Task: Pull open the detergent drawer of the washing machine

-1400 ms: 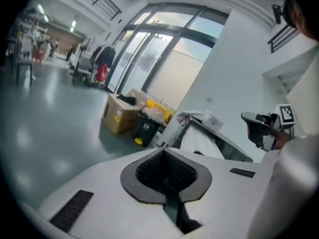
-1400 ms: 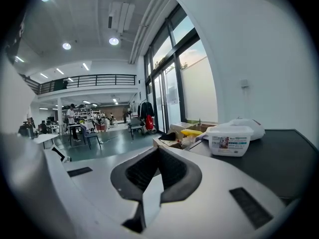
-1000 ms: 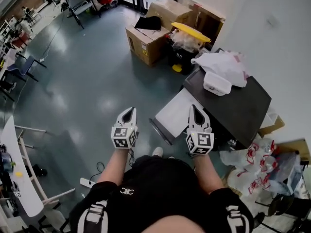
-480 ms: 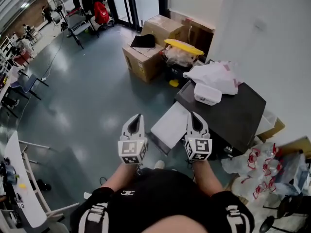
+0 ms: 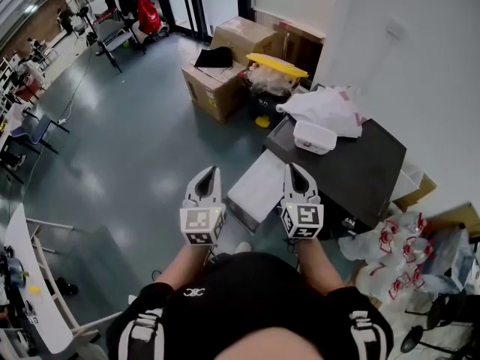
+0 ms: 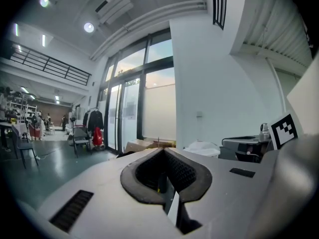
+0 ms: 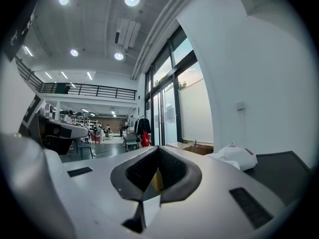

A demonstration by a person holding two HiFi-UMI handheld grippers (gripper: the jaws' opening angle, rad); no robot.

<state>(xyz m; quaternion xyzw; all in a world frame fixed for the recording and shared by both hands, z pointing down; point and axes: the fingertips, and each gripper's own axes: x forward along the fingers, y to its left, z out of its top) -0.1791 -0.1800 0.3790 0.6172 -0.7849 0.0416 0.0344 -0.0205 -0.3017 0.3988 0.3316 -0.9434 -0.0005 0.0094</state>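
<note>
The washing machine (image 5: 367,172) stands at the right in the head view, with a dark top. Its white door (image 5: 259,180) hangs open toward me. I cannot make out the detergent drawer in any view. My left gripper (image 5: 209,173) is shut and empty, held over the floor left of the door. My right gripper (image 5: 293,169) is shut and empty too, just above the machine's front left corner. In the left gripper view the left gripper (image 6: 164,152) points level into the hall. In the right gripper view the right gripper (image 7: 158,149) has the machine's dark top (image 7: 279,168) to its right.
A white plastic bag (image 5: 326,105) and a white container (image 5: 315,136) lie on the machine's top. Behind it are cardboard boxes (image 5: 217,77) and a black bin with a yellow lid (image 5: 276,64). Plastic bags (image 5: 397,253) are piled at the right, and a white table (image 5: 26,276) stands at the far left.
Both grippers have come up toward the camera, the left one more, and the view has shifted slightly. Both stay shut and empty.
</note>
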